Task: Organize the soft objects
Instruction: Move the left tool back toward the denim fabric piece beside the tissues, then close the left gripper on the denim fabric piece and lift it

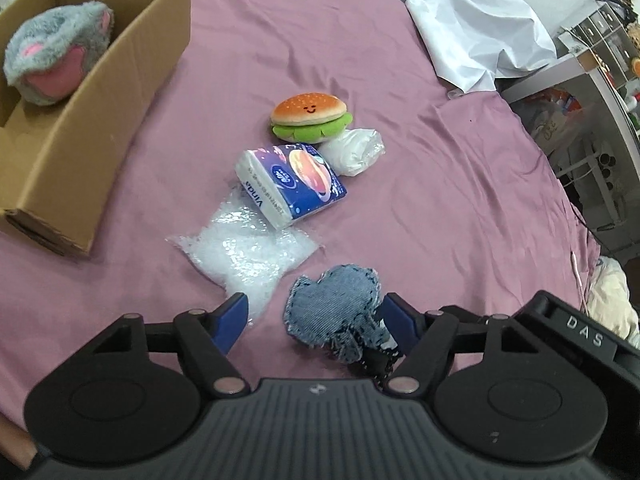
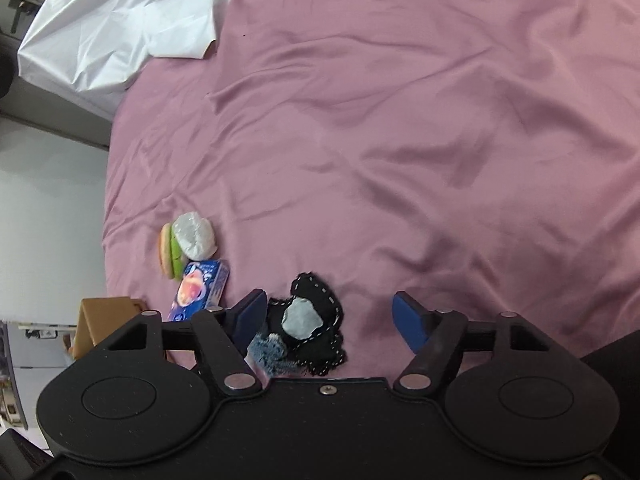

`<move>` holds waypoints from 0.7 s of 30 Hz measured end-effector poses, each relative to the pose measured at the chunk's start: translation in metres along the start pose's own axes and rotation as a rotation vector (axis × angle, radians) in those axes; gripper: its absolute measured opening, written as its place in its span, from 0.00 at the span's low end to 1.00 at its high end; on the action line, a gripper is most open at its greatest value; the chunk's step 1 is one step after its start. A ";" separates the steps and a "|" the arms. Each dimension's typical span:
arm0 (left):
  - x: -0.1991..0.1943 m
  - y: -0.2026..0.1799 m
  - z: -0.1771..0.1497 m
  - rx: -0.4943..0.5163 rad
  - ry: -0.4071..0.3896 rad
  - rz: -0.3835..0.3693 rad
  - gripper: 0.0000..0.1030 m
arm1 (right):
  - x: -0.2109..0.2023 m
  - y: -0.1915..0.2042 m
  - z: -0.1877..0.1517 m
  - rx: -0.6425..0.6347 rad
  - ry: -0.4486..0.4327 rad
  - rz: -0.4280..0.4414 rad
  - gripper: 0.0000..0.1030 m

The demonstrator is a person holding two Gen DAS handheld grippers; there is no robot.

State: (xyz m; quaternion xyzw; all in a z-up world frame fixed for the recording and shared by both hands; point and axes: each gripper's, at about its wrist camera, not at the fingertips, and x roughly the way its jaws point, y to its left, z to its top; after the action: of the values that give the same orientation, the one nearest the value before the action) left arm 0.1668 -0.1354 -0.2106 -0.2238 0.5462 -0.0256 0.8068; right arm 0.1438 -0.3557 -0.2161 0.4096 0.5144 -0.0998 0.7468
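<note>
Both tongs stand apart with nothing clamped. The left tongs (image 1: 316,314) hover low over the mauve sheet (image 1: 420,184), and a denim plush (image 1: 334,310) lies between the blue fingers (image 1: 234,314), nearer the right one, with a black plush (image 1: 380,354) tucked under its near edge. Just beyond lies a clear bag (image 1: 244,248), its far corner under a tissue pack (image 1: 290,184). Behind the pack sits a burger plush (image 1: 310,117), touching a white bundle (image 1: 354,151) on its right. A cardboard box (image 1: 120,92) stands at the left, well apart from the cluster, with a grey plush (image 1: 56,56) inside. A white cloth (image 1: 472,16) is crumpled at the far edge. The right tongs (image 2: 330,316) hover over the black plush (image 2: 320,320), which lies by the left finger with a pale patch on top; the denim plush (image 2: 270,350) peeks out beside it. To the left lie the tissue pack (image 2: 200,290), burger plush (image 2: 168,252) and white bundle (image 2: 196,235), and a corner of the box (image 2: 104,320) shows.
</note>
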 end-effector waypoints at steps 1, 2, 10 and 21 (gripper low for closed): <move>0.003 0.000 0.000 -0.006 0.005 -0.003 0.71 | 0.001 0.000 0.000 -0.001 0.003 -0.001 0.67; 0.006 0.000 0.001 -0.014 0.013 -0.005 0.71 | 0.003 0.000 0.000 0.000 0.006 -0.001 0.67; 0.024 -0.002 0.000 -0.057 0.022 0.011 0.68 | 0.012 0.001 0.003 0.013 0.034 -0.007 0.67; 0.013 0.001 0.009 -0.073 0.020 -0.012 0.23 | 0.018 0.003 0.001 0.003 0.046 -0.008 0.68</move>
State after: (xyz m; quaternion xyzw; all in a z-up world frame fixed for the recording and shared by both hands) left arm 0.1799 -0.1357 -0.2199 -0.2561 0.5535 -0.0129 0.7924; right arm 0.1548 -0.3494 -0.2298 0.4110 0.5328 -0.0942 0.7337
